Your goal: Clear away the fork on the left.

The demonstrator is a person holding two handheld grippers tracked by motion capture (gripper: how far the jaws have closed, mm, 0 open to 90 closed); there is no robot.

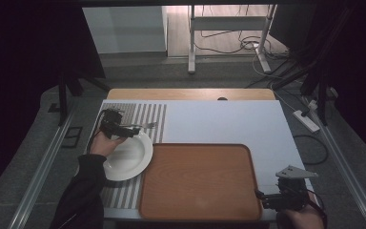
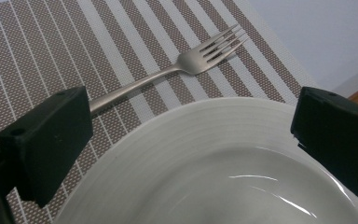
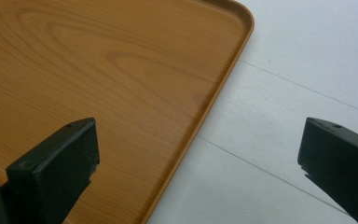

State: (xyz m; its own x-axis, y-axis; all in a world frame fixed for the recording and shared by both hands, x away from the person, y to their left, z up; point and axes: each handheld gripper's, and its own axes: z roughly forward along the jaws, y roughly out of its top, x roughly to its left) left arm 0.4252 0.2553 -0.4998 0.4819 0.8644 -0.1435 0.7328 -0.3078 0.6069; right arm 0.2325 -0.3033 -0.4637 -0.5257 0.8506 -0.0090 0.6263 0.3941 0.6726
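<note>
Fork (image 2: 186, 65) lies beside plate (image 2: 223, 154) on placemat (image 2: 51, 51).

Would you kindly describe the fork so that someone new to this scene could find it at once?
Start at the striped placemat on the left part of the table. A white plate sits on it, and the fork lies on the mat just beyond the plate's far rim. It is the one slim silver metal piece, with four tines pointing toward the table's middle.

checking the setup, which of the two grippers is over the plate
The left gripper, open above the white plate's far rim near the fork; the right gripper sits open by the wooden tray's corner.
</note>
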